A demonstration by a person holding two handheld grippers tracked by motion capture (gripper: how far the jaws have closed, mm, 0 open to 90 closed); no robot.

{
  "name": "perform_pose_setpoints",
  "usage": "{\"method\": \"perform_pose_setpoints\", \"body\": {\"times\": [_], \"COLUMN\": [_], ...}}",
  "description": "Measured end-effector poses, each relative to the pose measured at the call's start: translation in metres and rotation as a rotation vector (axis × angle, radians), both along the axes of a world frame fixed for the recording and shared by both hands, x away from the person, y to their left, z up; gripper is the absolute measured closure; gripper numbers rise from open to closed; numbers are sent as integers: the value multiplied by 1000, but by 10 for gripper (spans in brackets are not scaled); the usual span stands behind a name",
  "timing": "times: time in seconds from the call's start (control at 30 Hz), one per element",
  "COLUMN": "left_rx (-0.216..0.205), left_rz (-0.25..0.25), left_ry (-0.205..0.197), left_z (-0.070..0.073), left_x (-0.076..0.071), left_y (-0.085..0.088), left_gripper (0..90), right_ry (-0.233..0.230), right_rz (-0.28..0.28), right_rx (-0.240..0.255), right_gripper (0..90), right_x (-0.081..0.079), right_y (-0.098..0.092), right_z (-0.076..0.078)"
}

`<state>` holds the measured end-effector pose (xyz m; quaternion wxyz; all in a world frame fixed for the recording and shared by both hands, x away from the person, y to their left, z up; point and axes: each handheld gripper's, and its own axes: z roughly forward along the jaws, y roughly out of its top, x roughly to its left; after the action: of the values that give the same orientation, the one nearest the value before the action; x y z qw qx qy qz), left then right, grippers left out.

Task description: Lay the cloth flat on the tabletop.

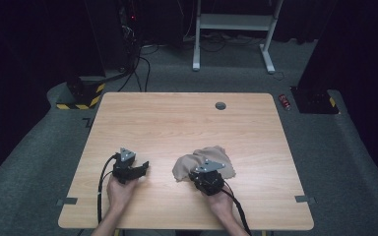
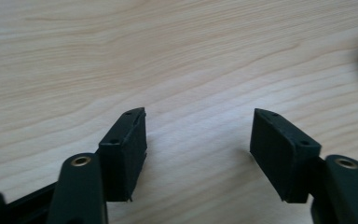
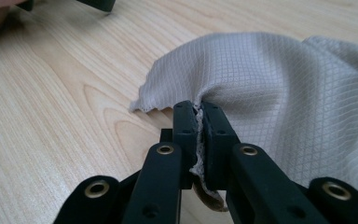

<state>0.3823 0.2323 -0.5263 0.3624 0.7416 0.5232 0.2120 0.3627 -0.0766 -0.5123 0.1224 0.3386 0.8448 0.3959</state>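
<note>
A crumpled beige cloth (image 1: pixel 211 156) lies on the wooden table (image 1: pixel 177 118), right of centre near the front. In the right gripper view it is a pale, diamond-textured fabric (image 3: pixel 279 88), and my right gripper (image 3: pixel 199 109) is shut on a fold at its edge, with cloth squeezed between the pads. From above, the right gripper (image 1: pixel 198 173) sits at the cloth's near edge. My left gripper (image 1: pixel 142 167) rests to the left of the cloth, apart from it. Its jaws (image 2: pixel 199 121) stand open over bare wood with nothing between them.
A small grey grommet (image 1: pixel 220 105) is set into the table near the far edge. Grey tape tabs (image 1: pixel 67 201) mark the front corners. Beyond the table are a white stand (image 1: pixel 234 22), a red can (image 1: pixel 284 102) on the carpet, and cables.
</note>
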Motion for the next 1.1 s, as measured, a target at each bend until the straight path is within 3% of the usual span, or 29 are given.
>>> {"method": "perform_pose_setpoints", "body": {"times": [0.1,0.13,0.17,0.2,0.33,0.4,0.5,0.67,0.83,1.1], "left_rx": [-74,-83,-84,-77,-23,-24,-7,32,40,55], "left_rz": [-32,-53,-77,-105,-198,-233,-286,-359,-402,-455], "left_ry": [-10,-20,-25,-26,-20,-20,-25,-27,-12,-13], "left_z": [4,7,9,11,17,20,24,27,28,29], "left_x": [-9,-12,-15,-18,-24,-25,-25,-25,-23,-26], "left_y": [-6,-10,-15,-21,-46,-56,-72,-98,-118,-148], "left_gripper": [378,379,379,377,368,368,370,377,385,370], "right_ry": [-6,-5,-5,4,0,-8,-21,-31,-26,-24], "right_rz": [0,5,5,5,-8,-25,-62,-141,-197,-147], "right_rx": [-22,-23,-23,-19,3,23,44,9,1,-8], "right_gripper": [835,776,776,709,639,606,604,622,617,597], "right_x": [0,-2,-2,-3,-7,-10,-15,-14,-10,-6], "right_y": [4,4,4,1,-6,-14,-30,-56,-74,-63], "right_z": [0,1,1,0,1,3,6,5,4,4]}}
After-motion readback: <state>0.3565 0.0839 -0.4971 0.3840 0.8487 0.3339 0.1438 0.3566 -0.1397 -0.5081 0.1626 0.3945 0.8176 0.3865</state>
